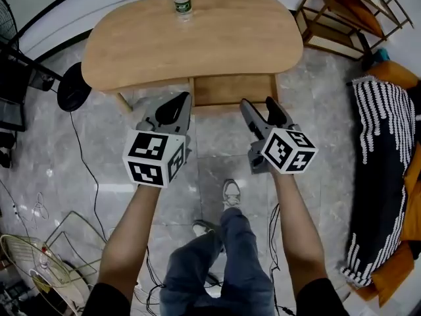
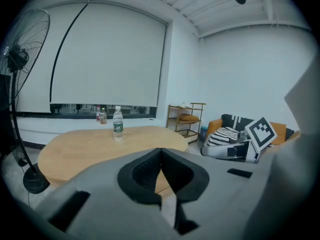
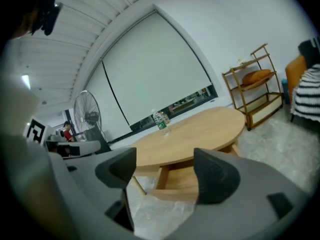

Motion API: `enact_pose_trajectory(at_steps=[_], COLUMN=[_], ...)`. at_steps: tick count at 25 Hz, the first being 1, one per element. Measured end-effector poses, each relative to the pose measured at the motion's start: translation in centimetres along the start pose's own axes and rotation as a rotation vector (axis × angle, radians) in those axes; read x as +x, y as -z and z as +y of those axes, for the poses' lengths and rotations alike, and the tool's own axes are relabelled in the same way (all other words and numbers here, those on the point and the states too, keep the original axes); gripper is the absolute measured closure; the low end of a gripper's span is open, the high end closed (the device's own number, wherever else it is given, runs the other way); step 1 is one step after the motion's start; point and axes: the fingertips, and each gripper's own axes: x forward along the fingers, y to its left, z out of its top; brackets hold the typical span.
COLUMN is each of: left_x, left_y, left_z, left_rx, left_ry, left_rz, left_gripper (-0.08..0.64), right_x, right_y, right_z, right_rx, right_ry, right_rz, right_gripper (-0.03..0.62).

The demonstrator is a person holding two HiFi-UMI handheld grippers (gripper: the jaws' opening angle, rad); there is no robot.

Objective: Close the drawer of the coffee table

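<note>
The light wooden coffee table (image 1: 131, 45) spans the top of the head view. Its drawer (image 1: 233, 89) stands pulled out from under the front edge, toward me. In the right gripper view the drawer (image 3: 182, 181) shows as an open wooden box below the tabletop. My left gripper (image 1: 183, 101) hovers just left of the drawer front with its jaws meeting (image 2: 160, 151) and nothing between them. To the right of the drawer front my right gripper (image 1: 258, 104) hangs with its jaws apart (image 3: 165, 166) and empty. Neither gripper touches the drawer.
A water bottle (image 1: 182, 0) stands at the table's far edge. A floor fan (image 1: 72, 87) is at the left, a wooden shelf (image 1: 348, 15) at the top right, and a sofa with a striped throw (image 1: 381, 170) along the right. My legs and shoes (image 1: 230, 193) are below the grippers. Cables lie on the floor.
</note>
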Motion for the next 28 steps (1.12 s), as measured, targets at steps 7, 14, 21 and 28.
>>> enact_pose_trajectory(at_steps=[7, 14, 21, 28], left_x=[2.9, 6.2, 8.8, 11.0], left_y=[4.7, 7.7, 9.9, 11.6], left_z=[-0.9, -2.4, -2.7, -2.5], left_rx=[0.016, -0.002, 0.021, 0.059], left_ry=[0.007, 0.036, 0.061, 0.064], left_rz=[-0.014, -0.029, -0.051, -0.082], left_gripper=[0.552, 0.552, 0.552, 0.552], right_x=[1.2, 3.1, 5.3, 8.0], right_y=[5.8, 11.0, 16.1, 19.7], right_z=[-4.2, -7.9, -11.2, -13.9], right_rx=[0.146, 0.246, 0.34, 0.417], right_ry=[-0.006, -0.027, -0.072, -0.128], right_rz=[-0.074, -0.142, -0.208, -0.228], right_gripper=[0.225, 0.202, 0.182, 0.144])
